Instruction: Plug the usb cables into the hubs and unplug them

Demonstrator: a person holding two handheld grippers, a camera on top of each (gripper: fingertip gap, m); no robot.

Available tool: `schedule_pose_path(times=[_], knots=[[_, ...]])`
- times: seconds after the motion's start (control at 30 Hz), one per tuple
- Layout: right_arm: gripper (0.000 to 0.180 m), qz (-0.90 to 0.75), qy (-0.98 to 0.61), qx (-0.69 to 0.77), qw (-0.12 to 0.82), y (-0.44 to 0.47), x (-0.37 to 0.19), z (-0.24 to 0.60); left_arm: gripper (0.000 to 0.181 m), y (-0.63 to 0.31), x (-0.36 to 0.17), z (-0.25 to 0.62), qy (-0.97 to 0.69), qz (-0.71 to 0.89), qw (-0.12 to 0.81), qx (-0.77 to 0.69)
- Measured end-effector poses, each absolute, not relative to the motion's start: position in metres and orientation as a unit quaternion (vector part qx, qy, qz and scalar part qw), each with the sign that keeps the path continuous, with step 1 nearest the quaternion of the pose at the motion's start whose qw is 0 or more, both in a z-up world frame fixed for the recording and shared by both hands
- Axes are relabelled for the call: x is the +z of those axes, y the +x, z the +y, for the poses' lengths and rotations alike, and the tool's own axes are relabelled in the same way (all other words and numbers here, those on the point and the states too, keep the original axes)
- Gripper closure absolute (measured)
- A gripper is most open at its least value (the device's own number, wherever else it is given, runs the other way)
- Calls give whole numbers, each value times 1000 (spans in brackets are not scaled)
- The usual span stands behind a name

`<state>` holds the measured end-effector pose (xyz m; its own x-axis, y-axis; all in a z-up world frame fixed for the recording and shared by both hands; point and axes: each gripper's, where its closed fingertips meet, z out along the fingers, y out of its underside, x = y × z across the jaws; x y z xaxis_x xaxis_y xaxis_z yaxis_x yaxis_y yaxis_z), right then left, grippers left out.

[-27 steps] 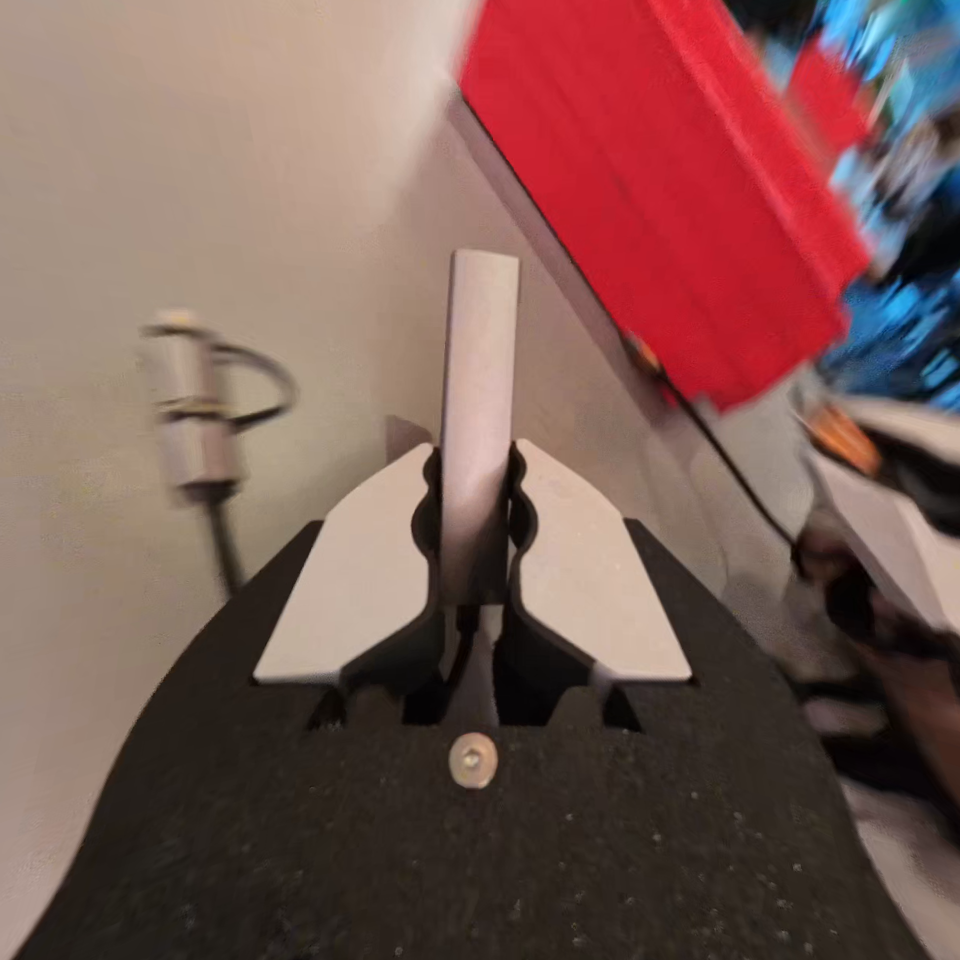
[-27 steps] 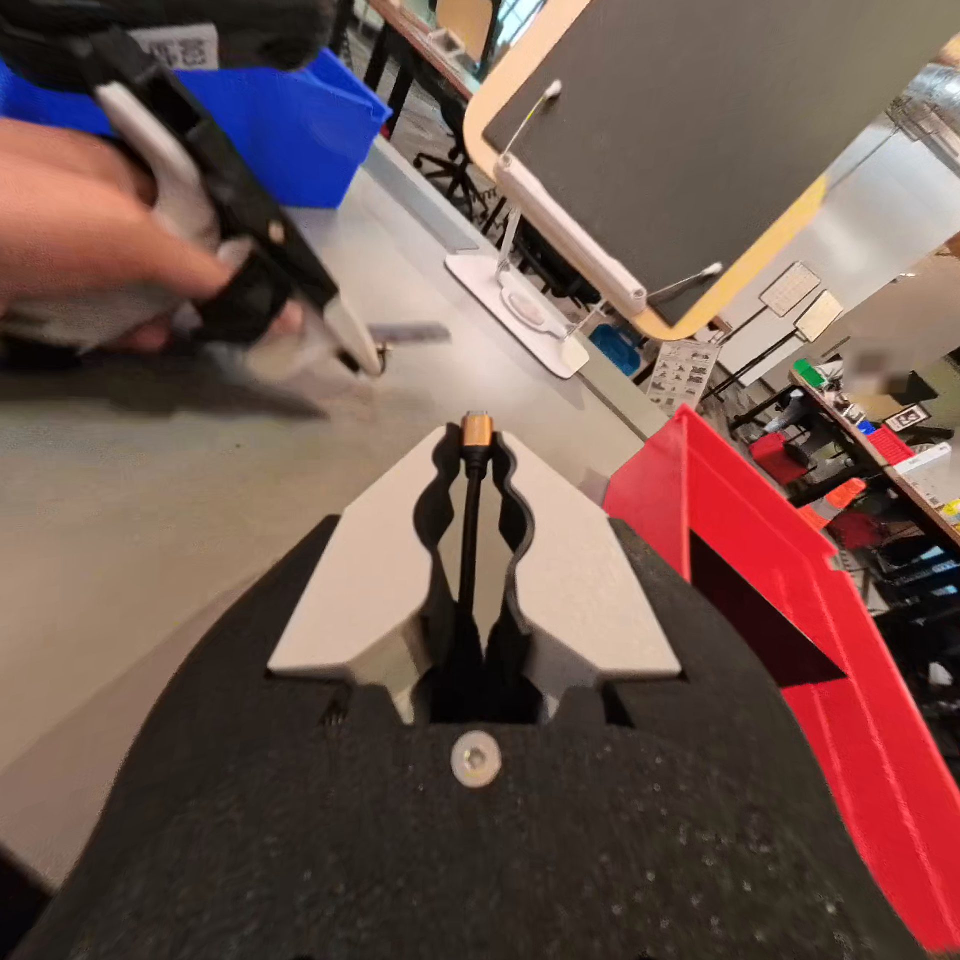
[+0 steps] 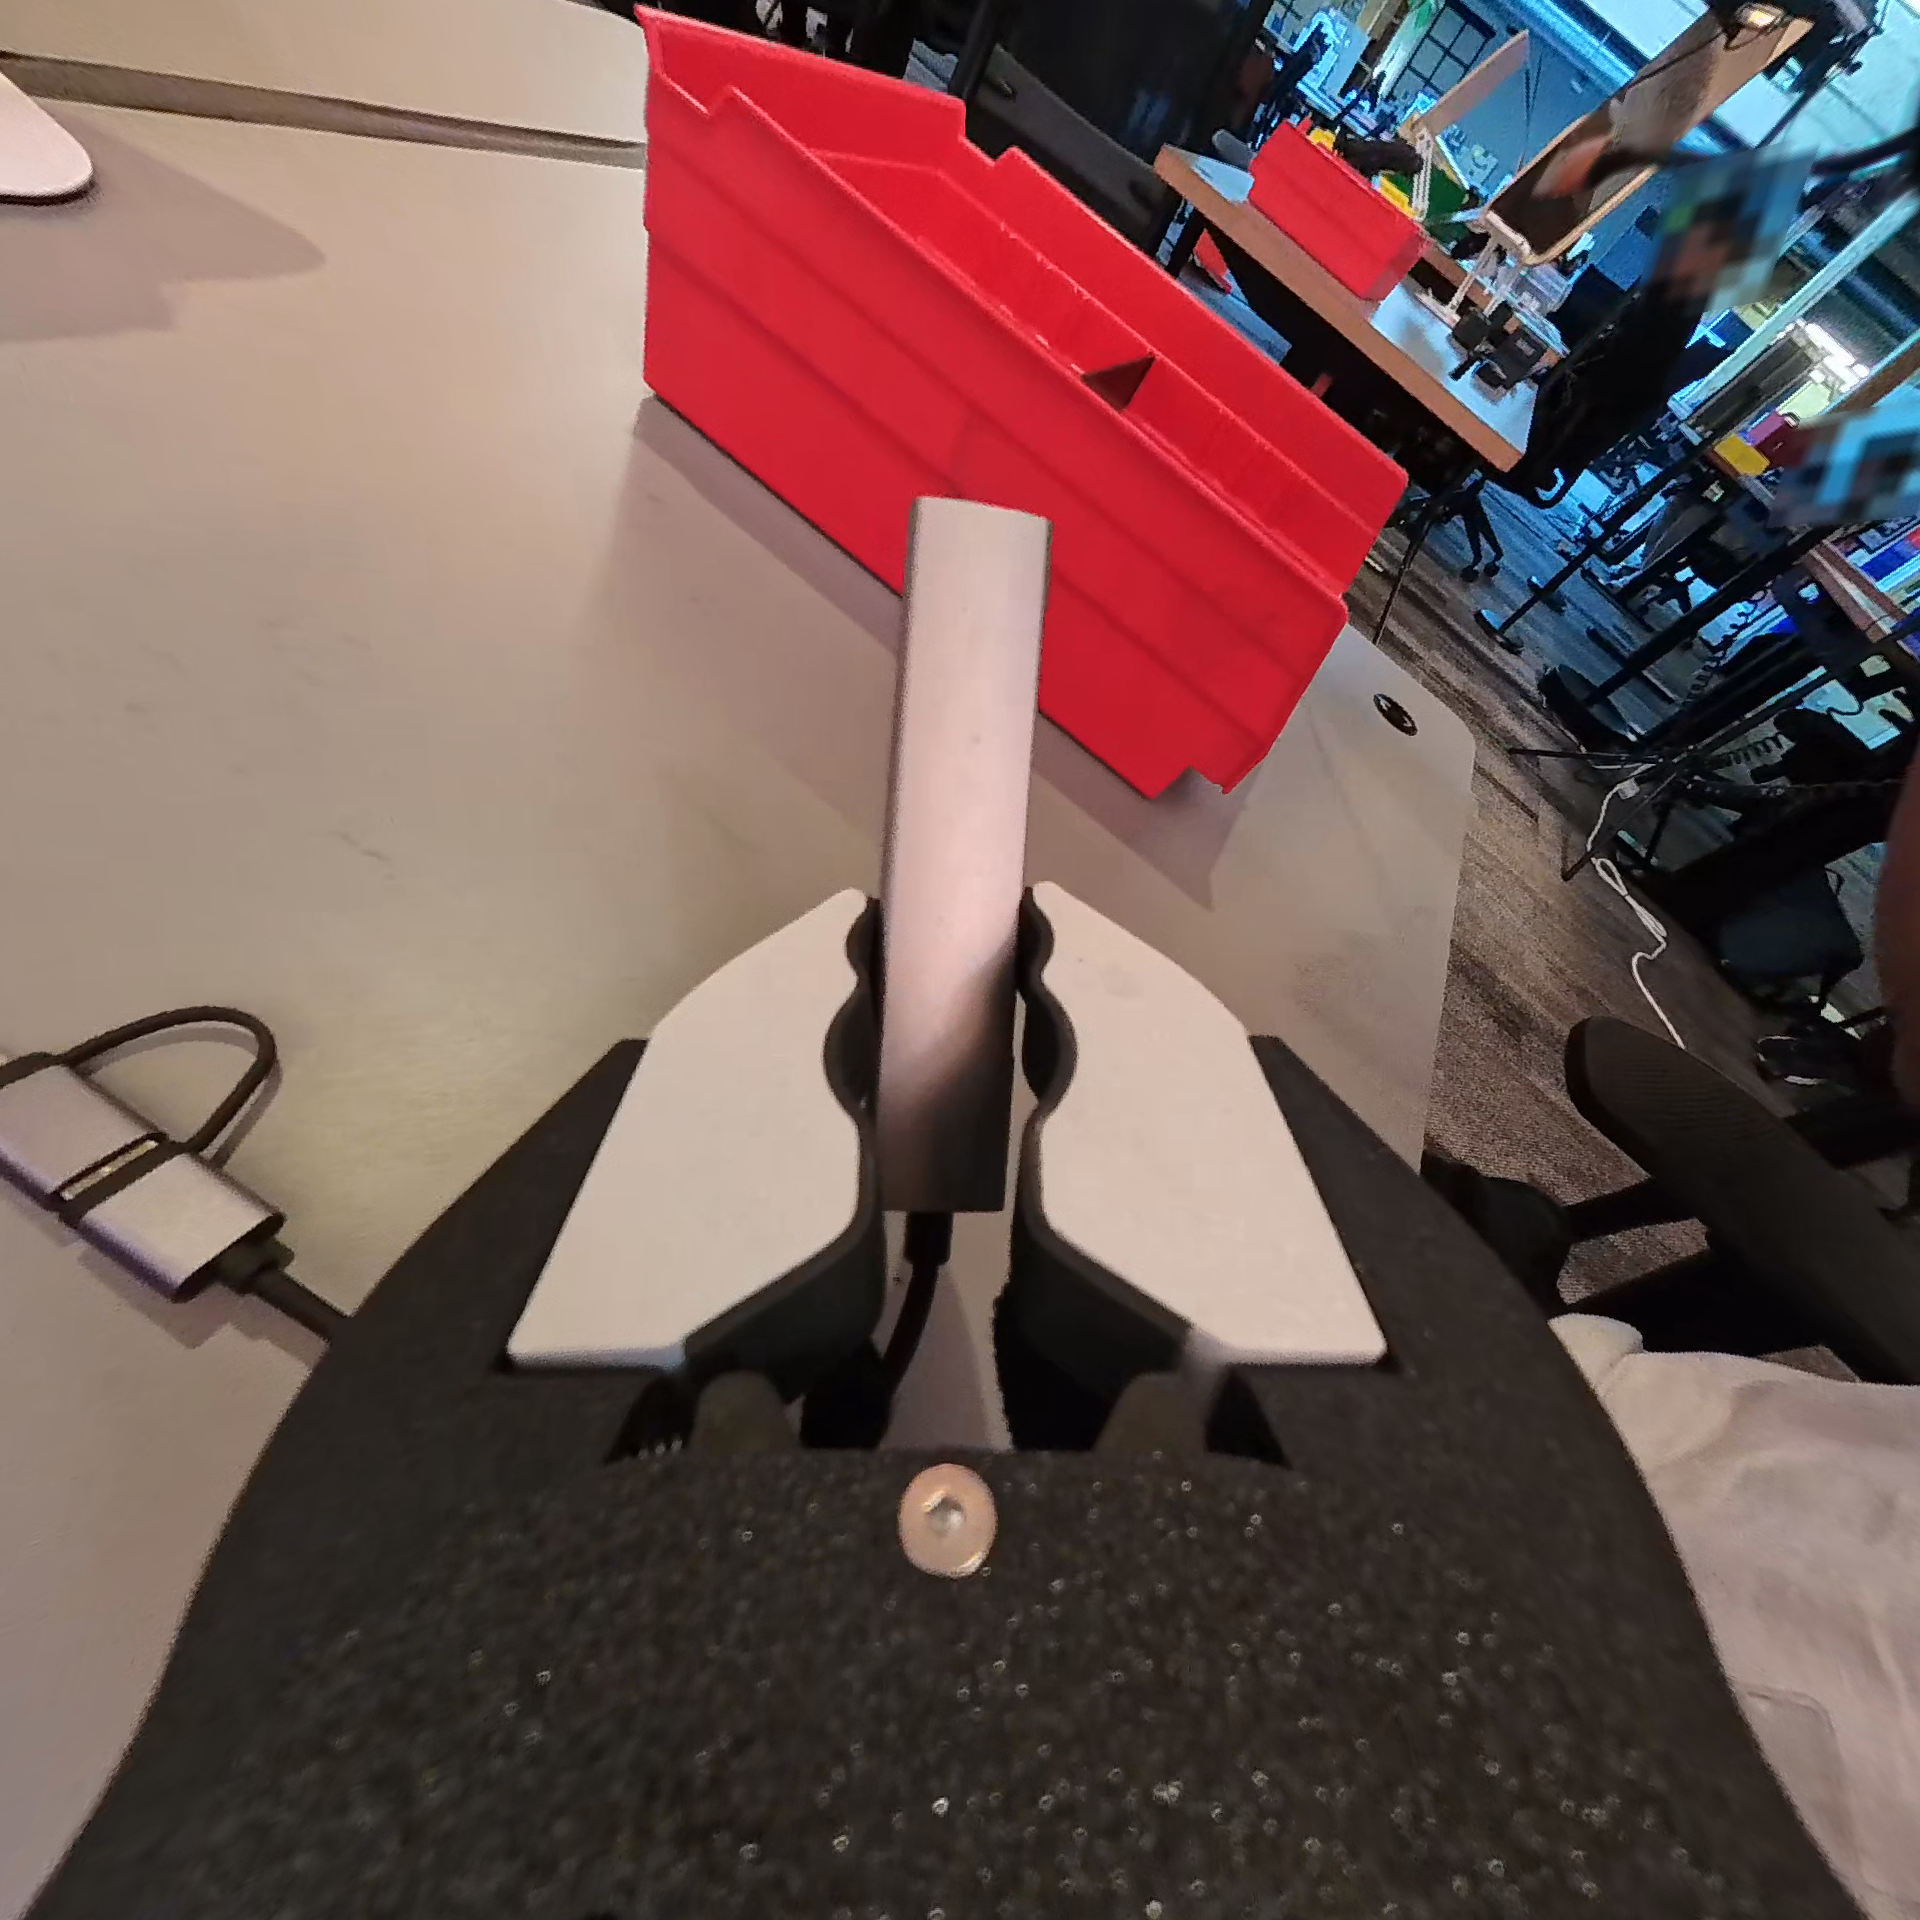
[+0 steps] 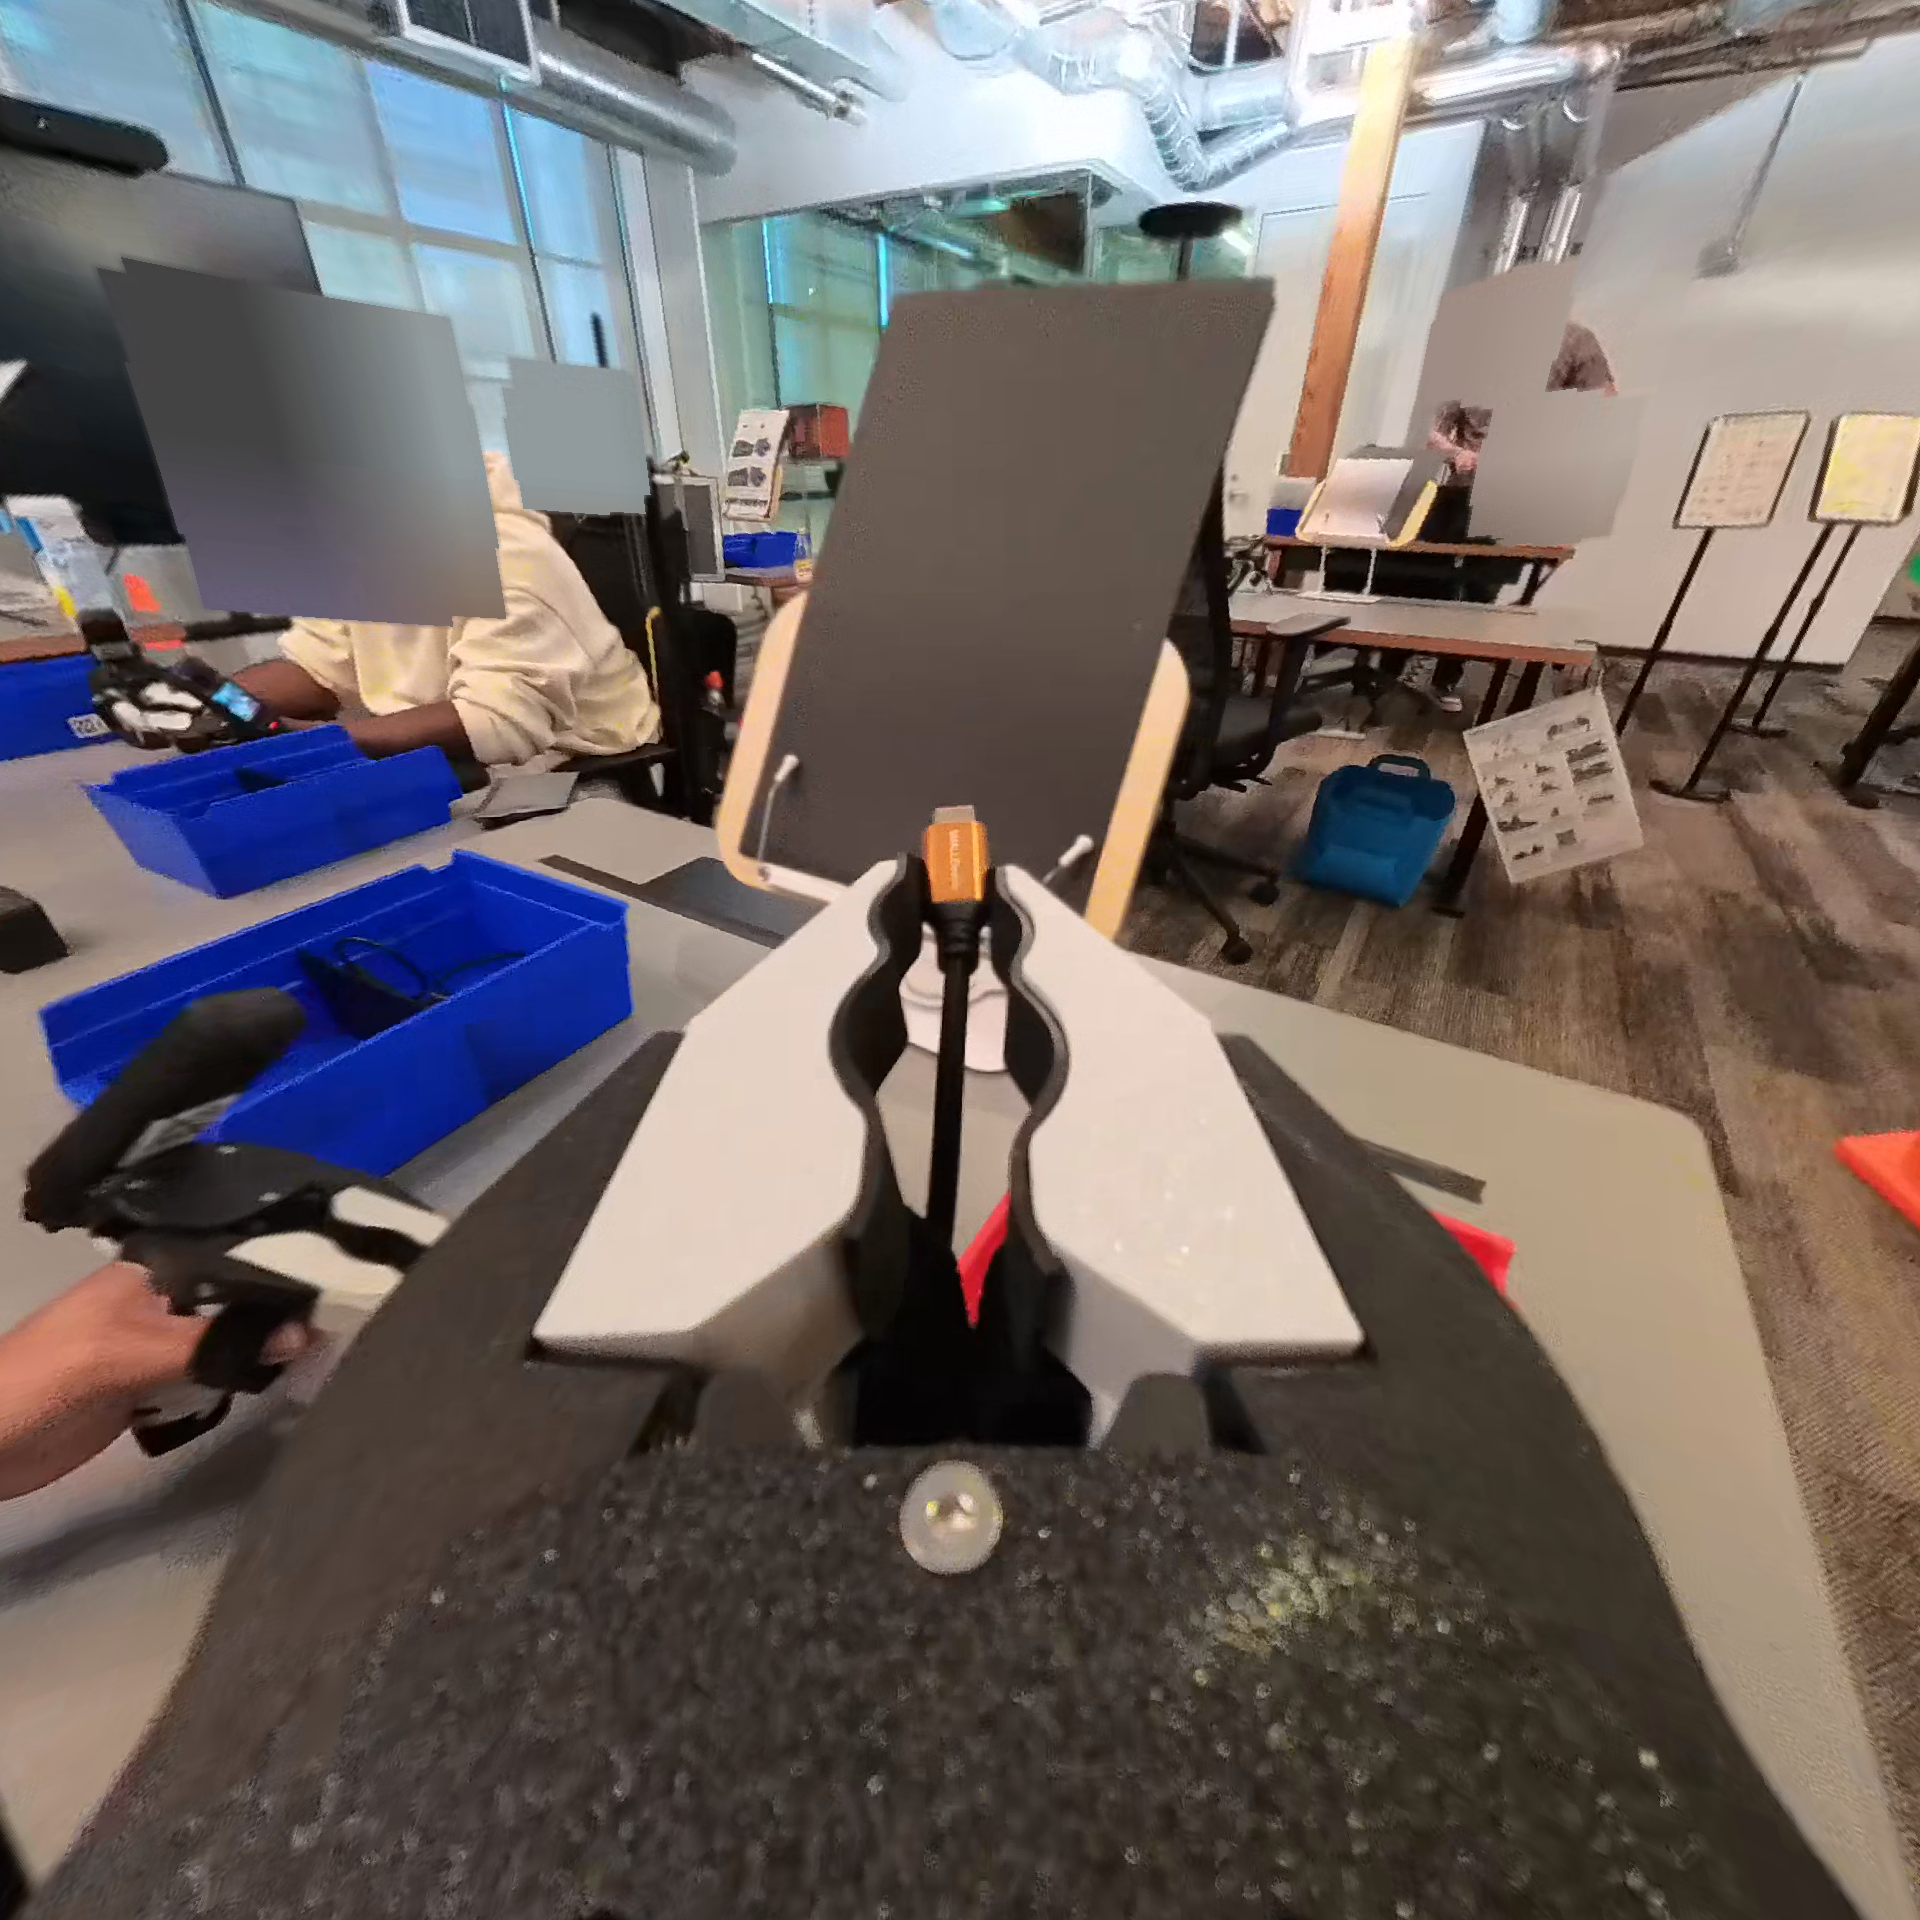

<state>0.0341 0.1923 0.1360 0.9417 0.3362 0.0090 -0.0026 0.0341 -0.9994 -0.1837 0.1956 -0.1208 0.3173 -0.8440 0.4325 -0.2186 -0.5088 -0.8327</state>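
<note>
Grey table (image 3: 364, 623), hub (image 3: 961, 831) between left jaws, cable (image 4: 951, 1039) between right jaws

Hub (image 3: 961, 831): upright between left fingers (image 3: 748, 1122), above surface (image 3: 364, 623). Bin (image 3: 935, 416): on surface, behind hub. Second hub (image 3: 135, 1195): on surface, left of fingers. Cable (image 4: 951, 997): between right fingers (image 4: 1143, 1122), plug forward. Trays (image 4: 343, 997): on surface, left.

Table (image 3: 416, 582): pale grey.
Red bin (image 3: 966, 416): at 12 o'clock.
Second hub (image 3: 135, 1195): at 9 o'clock.
Blue bins (image 4: 343, 997): at 10 o'clock.
</note>
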Motion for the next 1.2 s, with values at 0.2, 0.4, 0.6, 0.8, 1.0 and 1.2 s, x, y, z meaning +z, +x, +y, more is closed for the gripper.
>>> schedule_pose_path(times=[0.2,0.4,0.6,0.8,1.0,1.2], knots=[[169,-37,-720,56,691,81,40,243,157,-181,-124,193,-738,366,333,-458],[169,14,-722,76,687,70,47,243,157,-183,-125,194,-740,368,331,-456],[169,33,-837,19,546,91,-54,236,157,-183,-130,192,-742,374,321,-455],[174,-29,-921,-132,365,121,-140,205,157,-182,-131,193,-742,368,315,-463],[173,-10,-935,-36,353,100,-151,226,157,-180,-134,190,-743,373,309,-462],[151,21,-916,130,378,42,-137,248,157,-183,-131,191,-744,370,312,-461]])
